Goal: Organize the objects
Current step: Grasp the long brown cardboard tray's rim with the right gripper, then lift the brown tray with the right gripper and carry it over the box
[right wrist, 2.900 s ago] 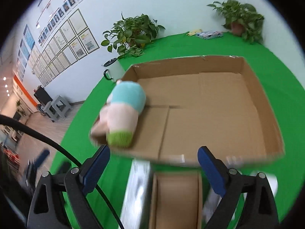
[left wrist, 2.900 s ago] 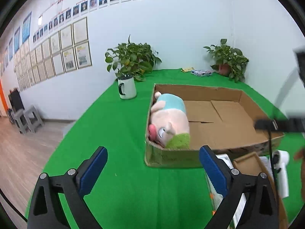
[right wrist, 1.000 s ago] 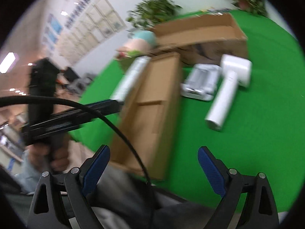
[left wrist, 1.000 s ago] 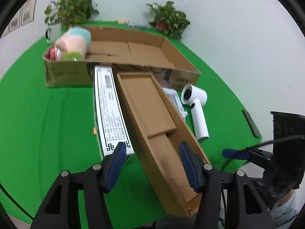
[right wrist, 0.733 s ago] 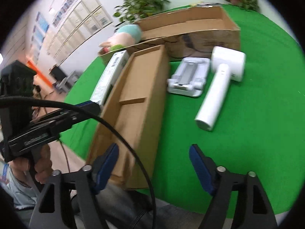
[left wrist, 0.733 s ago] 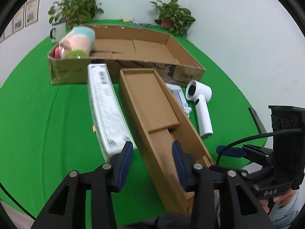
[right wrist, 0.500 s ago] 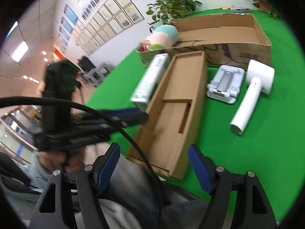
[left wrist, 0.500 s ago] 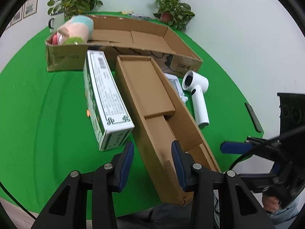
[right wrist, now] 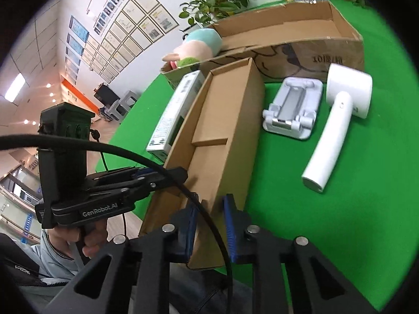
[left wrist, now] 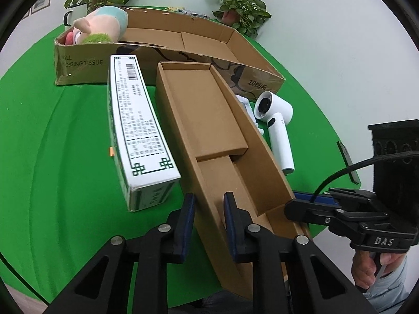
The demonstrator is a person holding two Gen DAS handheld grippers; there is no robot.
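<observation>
- The left gripper (left wrist: 208,208) sits nearest its camera with its blue-padded fingers closed in on the left side wall of the long open cardboard box (left wrist: 209,120); one pad lies outside the wall, the other inside.
- The right gripper (right wrist: 209,210) pinches the opposite, right wall of the same box (right wrist: 222,136) at its near end, blue pads on either face of the cardboard.
- In the left wrist view, the right gripper (left wrist: 296,200) reaches in from the right and meets the box's near right wall; a hand holds its handle below.
- In the right wrist view, the left gripper (right wrist: 180,174) comes in from the left onto the box's near left wall.
- Inside the box, just ahead of the fingers, a cardboard insert forms a raised step (left wrist: 209,110) over the far half.
- Just left of the box lies a long white carton (left wrist: 138,128) with green trim and a barcode, side by side with it.
- Right of the box, on the green table cover (left wrist: 52,157), rests a white plastic stand (right wrist: 293,107), and beyond it a white hair dryer (right wrist: 337,125) lying flat, handle toward the camera.
- Farther ahead stands a large shallow cardboard tray (left wrist: 243,49), its near wall close to the far end of the long box.
- A plush pig (left wrist: 100,27) lies in the tray's far-left corner.
- Beyond the tray, potted plants (left wrist: 241,10) stand against the white wall, with a mug (left wrist: 69,15) beside the left one.
</observation>
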